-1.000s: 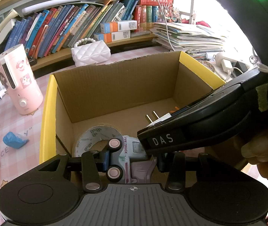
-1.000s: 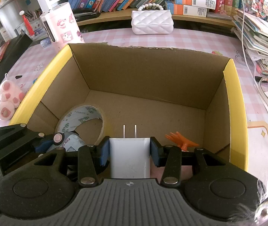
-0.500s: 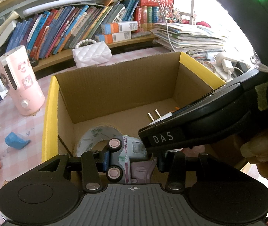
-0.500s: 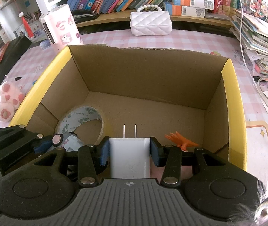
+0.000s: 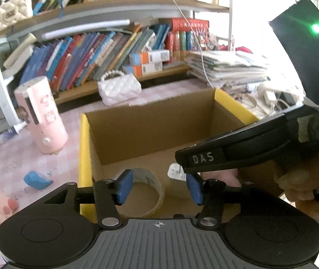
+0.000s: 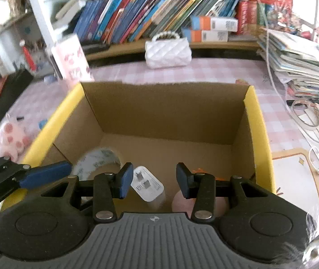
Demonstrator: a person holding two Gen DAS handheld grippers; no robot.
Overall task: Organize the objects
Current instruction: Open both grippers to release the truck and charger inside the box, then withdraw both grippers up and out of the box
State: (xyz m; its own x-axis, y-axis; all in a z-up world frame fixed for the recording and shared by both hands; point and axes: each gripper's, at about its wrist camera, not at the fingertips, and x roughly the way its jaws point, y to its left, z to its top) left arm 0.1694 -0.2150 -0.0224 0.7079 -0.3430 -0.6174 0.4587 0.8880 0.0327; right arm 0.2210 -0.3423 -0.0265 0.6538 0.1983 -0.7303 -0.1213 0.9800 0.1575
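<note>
A cardboard box with yellow rims (image 5: 83, 157) (image 6: 258, 134) stands on the pink checked table. Both grippers hover over its near end. My left gripper (image 5: 158, 187) is open and empty. My right gripper (image 6: 154, 182) is open and empty. A white plug charger (image 6: 147, 186) lies on the box floor below it, also showing in the left wrist view (image 5: 175, 172). A tape roll (image 5: 145, 194) (image 6: 99, 160) lies at the box's left. An orange piece (image 6: 198, 171) and something pink (image 6: 178, 201) lie at the right. The toy truck is hidden.
A pink cylinder appliance (image 5: 41, 114), a white quilted purse (image 6: 168, 51), a blue object (image 5: 37, 180) and a pink plush (image 6: 13, 139) lie around the box. Book shelves stand behind. Stacked papers (image 6: 303, 58) and cables (image 6: 312, 116) are on the right.
Both grippers opened and rose. The left let go of the toy truck, the right let go of the white charger, which now lies in the box.
</note>
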